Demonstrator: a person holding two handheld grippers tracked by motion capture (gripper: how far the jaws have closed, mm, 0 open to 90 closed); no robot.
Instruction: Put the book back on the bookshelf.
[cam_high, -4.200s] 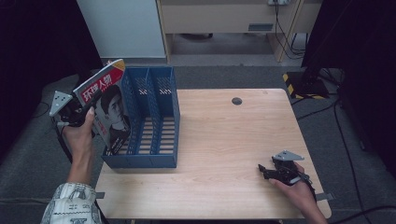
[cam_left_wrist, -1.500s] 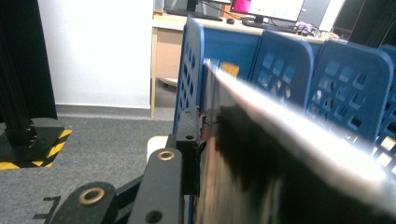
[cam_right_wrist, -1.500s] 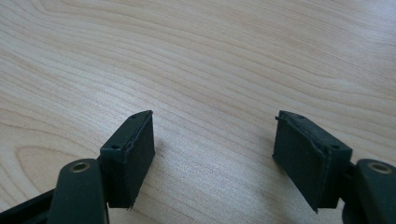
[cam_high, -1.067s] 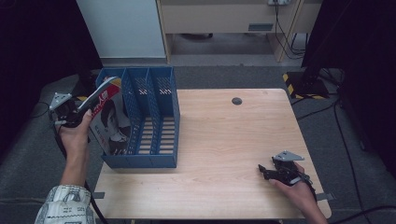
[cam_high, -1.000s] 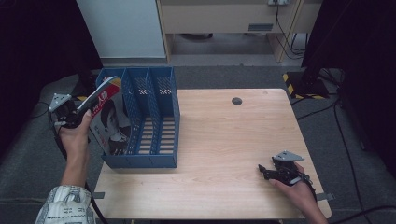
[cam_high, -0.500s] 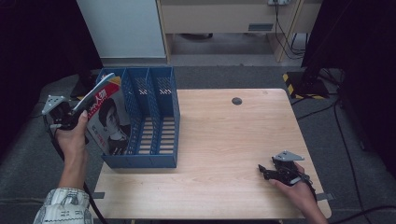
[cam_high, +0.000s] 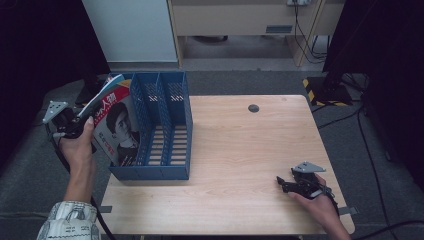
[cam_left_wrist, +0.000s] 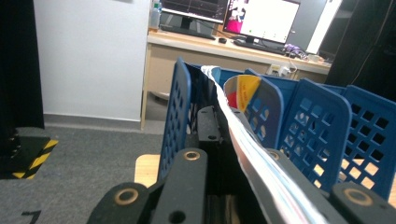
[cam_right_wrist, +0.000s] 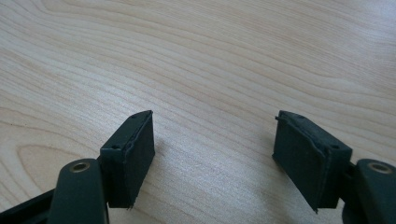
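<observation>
Left gripper (cam_high: 75, 125) clenched on thin red-covered portrait magazine (cam_high: 117, 127), spine tilted, lower edge inside blue slotted plastic file rack (cam_high: 165, 125), leftmost slot (right of jaws). Right gripper (cam_high: 295, 186) released, resting on table, well apart.

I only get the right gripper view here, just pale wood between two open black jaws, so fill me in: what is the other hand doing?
Observer: The left gripper is shut on a thin magazine with a red-and-white portrait cover, held at the left end of a blue plastic three-slot file rack.
Operator: Is the magazine inside a slot?
Observer: Its lower part sits in the leftmost slot, leaning left; the top sticks out above the rack.
Operator: And where is my gripper relative to that rack?
Observer: The right gripper rests near the front right corner of the light wooden table, well apart from the rack.
Operator: Anything else on the table?
Observer: A small round dark spot near the far edge.
</observation>
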